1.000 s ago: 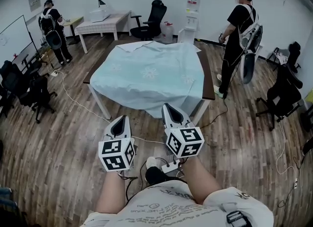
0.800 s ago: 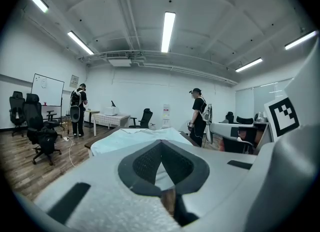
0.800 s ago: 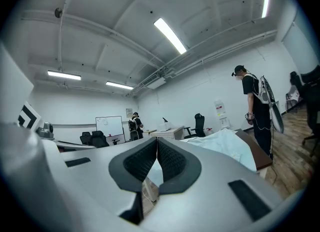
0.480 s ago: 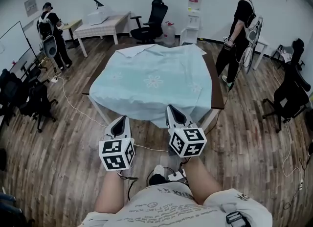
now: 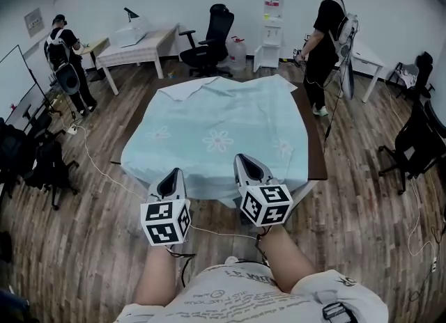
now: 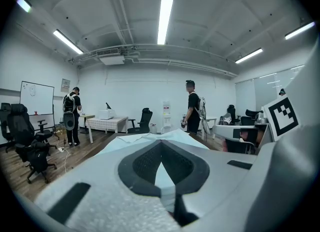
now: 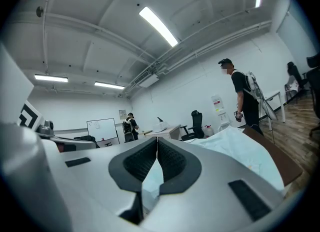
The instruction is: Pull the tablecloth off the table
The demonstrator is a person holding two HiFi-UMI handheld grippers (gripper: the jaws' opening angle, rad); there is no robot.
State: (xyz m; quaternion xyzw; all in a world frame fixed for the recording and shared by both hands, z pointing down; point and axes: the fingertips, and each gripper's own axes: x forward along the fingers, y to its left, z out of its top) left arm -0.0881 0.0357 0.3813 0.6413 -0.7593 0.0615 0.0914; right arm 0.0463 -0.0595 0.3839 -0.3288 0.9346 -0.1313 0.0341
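Note:
A light blue tablecloth (image 5: 216, 127) with pale flower prints covers a brown table (image 5: 315, 154); its near edge hangs over the front and its far edge is rumpled. My left gripper (image 5: 172, 174) and right gripper (image 5: 244, 159) are side by side at that near edge, tips pointing at the cloth. Both are shut, and no fold shows pinched at their tips. In the left gripper view the closed jaws (image 6: 161, 143) face the tablecloth (image 6: 172, 135) just ahead. In the right gripper view the closed jaws (image 7: 157, 141) have the tablecloth (image 7: 240, 148) stretching away to the right.
One person (image 5: 63, 50) stands at the far left, another (image 5: 324, 29) at the table's far right corner. A white desk (image 5: 136, 43), an office chair (image 5: 209, 33) and a water dispenser (image 5: 272, 15) line the back wall. A cable (image 5: 97, 168) lies on the floor at the left; more chairs (image 5: 418, 140) stand at the right.
The table has come nearer, and the gripper tips now reach the cloth's hanging front edge. Both grippers stayed shut. The person at the right moved toward the back.

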